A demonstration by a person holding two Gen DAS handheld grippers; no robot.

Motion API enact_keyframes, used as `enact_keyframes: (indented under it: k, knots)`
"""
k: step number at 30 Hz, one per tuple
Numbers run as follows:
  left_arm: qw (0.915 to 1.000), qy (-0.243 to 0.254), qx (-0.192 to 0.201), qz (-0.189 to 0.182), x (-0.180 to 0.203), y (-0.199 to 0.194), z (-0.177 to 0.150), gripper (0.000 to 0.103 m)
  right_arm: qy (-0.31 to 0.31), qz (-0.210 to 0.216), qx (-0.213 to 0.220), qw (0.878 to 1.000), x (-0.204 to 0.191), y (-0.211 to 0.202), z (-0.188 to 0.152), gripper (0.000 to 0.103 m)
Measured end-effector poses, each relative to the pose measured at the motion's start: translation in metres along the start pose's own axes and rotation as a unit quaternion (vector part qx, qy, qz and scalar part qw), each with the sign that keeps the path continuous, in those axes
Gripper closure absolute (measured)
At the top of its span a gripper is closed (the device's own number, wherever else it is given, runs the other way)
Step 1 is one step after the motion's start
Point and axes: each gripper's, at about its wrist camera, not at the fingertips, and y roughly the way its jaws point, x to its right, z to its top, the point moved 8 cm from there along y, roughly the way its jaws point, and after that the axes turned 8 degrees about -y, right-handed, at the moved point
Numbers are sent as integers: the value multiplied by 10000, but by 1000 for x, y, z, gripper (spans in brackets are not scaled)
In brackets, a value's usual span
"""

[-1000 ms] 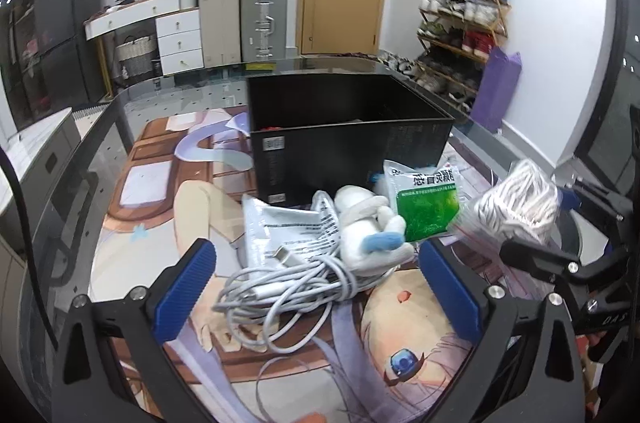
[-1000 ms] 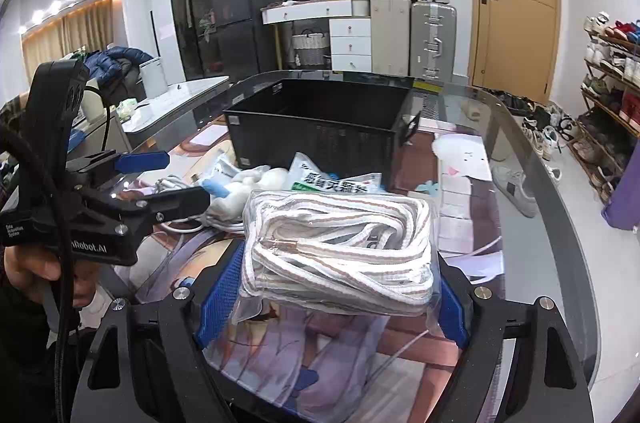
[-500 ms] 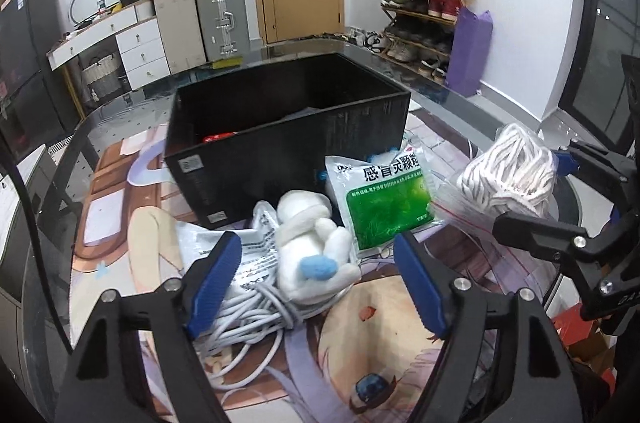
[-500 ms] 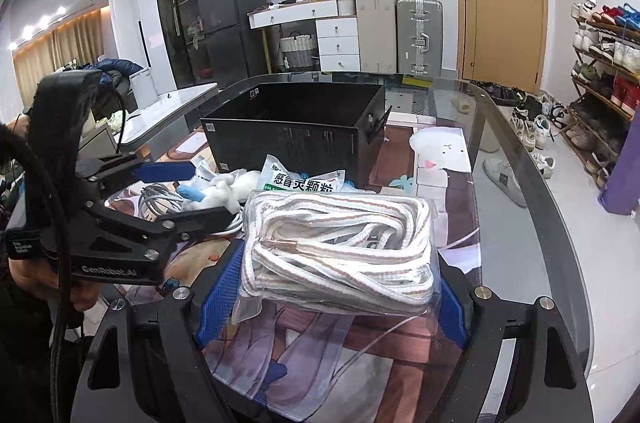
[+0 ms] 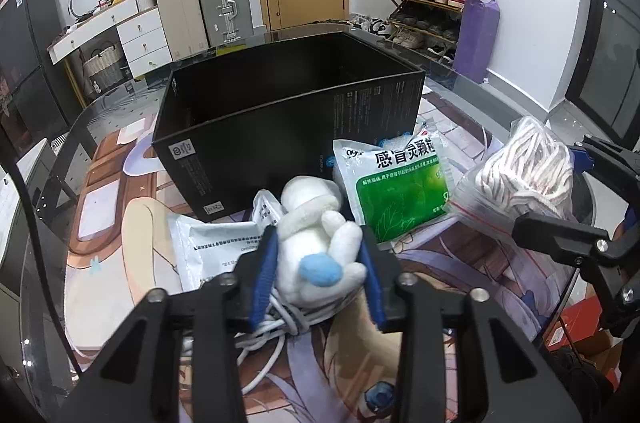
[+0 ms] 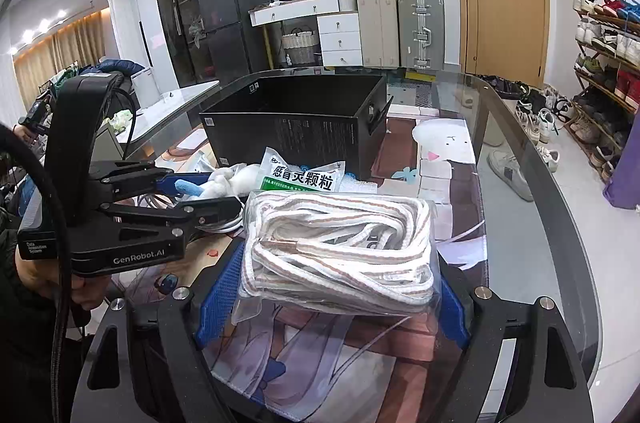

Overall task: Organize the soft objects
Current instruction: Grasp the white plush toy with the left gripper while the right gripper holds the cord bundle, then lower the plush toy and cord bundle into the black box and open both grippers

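Observation:
My left gripper (image 5: 318,269) is shut on a white plush toy (image 5: 316,239) with a blue tail, just in front of the open black box (image 5: 280,111). The toy also shows in the right wrist view (image 6: 236,179), between the left gripper's fingers (image 6: 192,183). My right gripper (image 6: 328,303) is shut on a clear bag of white rope (image 6: 340,247), held above the table; the bag shows at the right in the left wrist view (image 5: 524,175). A green and white medicine sachet (image 5: 400,183) leans against the box.
A coiled white cable (image 5: 276,323) and a white foil packet (image 5: 216,251) lie under and left of the toy. The glass table (image 6: 516,223) carries a printed mat. Suitcases, drawers and a shoe rack stand behind it.
My left gripper has moved forward and closed on the plush toy; it was open around the pile before. The right gripper still holds the rope bag and has barely moved.

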Motion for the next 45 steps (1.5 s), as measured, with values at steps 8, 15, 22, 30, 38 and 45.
enact_keyframes:
  k: [8, 15, 22, 30, 38, 45]
  knots:
    - [9994, -177, 269, -152, -4, -22, 3, 70, -27, 37, 139, 9999, -6, -4, 7, 19]
    - [9979, -407, 481, -122, -19, -42, 6, 70, -105, 37, 283, 9995, -14, -8, 16, 19]
    - [9949, -638, 774, -59, -36, -62, 21, 70, 33, 22, 448, 9990, -15, -10, 30, 19]
    - [9924, -773, 950, -101, -48, -68, 41, 70, -8, -102, 508, 9987, -3, -13, 55, 19]
    - [9902, -810, 1128, -155, -52, -71, 63, 70, -216, -125, 563, 9981, 2, -6, 86, 19]
    - [9892, -848, 1184, -154, -59, -67, 77, 70, -271, -140, 505, 9983, 5, 10, 106, 19]
